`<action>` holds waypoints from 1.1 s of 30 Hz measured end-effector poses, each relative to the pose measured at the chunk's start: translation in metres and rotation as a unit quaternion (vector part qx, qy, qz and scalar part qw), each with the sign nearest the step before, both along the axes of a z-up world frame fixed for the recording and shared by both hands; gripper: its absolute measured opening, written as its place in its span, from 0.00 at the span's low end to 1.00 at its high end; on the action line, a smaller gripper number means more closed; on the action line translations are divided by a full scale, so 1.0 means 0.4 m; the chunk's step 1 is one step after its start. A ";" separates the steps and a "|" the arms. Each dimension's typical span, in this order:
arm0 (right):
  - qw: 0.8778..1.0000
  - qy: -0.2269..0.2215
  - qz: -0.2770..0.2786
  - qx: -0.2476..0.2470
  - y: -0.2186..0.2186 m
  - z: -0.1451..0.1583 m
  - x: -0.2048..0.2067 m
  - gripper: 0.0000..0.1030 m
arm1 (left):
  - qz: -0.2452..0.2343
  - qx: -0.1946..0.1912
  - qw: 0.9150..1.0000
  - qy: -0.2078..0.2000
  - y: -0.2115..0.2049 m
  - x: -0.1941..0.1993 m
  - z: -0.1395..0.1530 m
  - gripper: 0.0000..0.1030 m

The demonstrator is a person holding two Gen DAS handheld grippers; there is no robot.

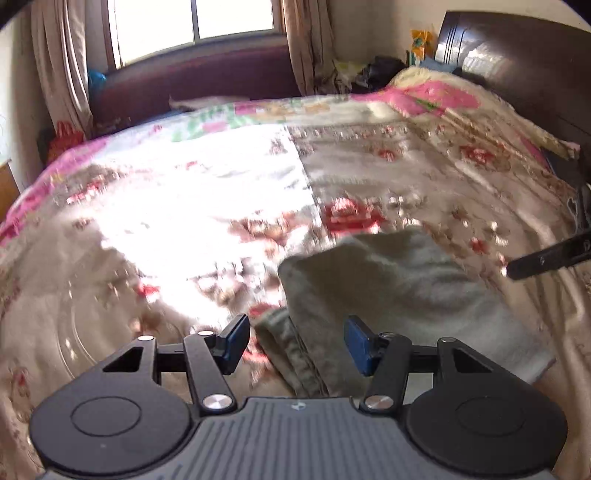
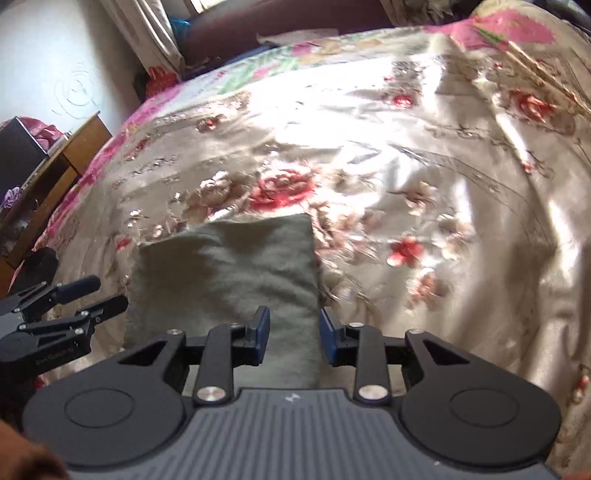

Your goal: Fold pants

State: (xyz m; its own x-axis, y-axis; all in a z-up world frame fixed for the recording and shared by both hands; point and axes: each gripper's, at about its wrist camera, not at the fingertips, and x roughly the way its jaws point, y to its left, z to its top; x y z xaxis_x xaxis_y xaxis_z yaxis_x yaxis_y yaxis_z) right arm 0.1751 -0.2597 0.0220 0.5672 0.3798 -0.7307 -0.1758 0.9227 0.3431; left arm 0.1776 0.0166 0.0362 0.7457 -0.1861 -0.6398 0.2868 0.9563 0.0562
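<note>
The grey-green pants (image 1: pixel 388 280) lie folded into a compact rectangle on the floral bedspread (image 1: pixel 184 206). My left gripper (image 1: pixel 297 343) hovers over their near left edge, where the seams show, open with nothing pinched between its blue pads. In the right wrist view the folded pants (image 2: pixel 229 266) lie just ahead, and my right gripper (image 2: pixel 294 336) stands open above their near right corner, with only flat cloth showing in the gap. The left gripper (image 2: pixel 92 295) shows at the left of the pants, and one right finger (image 1: pixel 546 258) pokes in from the right edge.
The bedspread (image 2: pixel 406 147) is sunlit and wrinkled. A dark headboard (image 1: pixel 517 55) and a pink flowered blanket (image 1: pixel 436 96) lie far right. A maroon bench (image 1: pixel 192 81) stands under the window (image 1: pixel 195 22). A wooden table (image 2: pixel 62 158) stands beside the bed.
</note>
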 end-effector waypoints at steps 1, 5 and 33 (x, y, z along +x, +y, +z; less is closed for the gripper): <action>1.000 -0.007 0.010 0.003 0.032 -0.015 0.022 0.34 | 0.006 -0.008 1.000 -0.028 -0.001 0.009 0.010 0.69; 0.998 -0.044 0.033 -0.027 0.131 -0.097 0.099 0.36 | 0.019 -0.016 0.997 -0.076 -0.033 0.069 -0.019 0.72; 0.996 -0.064 -0.062 0.024 0.195 0.052 -0.464 0.50 | 0.066 0.037 0.997 -0.006 0.003 -0.298 -0.004 0.87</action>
State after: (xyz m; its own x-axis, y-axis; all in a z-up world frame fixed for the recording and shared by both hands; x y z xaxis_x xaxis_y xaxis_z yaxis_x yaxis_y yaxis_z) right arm -0.0106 -0.1817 0.0427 0.6989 0.3339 -0.6326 -0.1070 0.9232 0.3691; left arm 0.0585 0.0178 0.0347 0.7680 -0.0376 -0.6393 0.1567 0.9790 0.1306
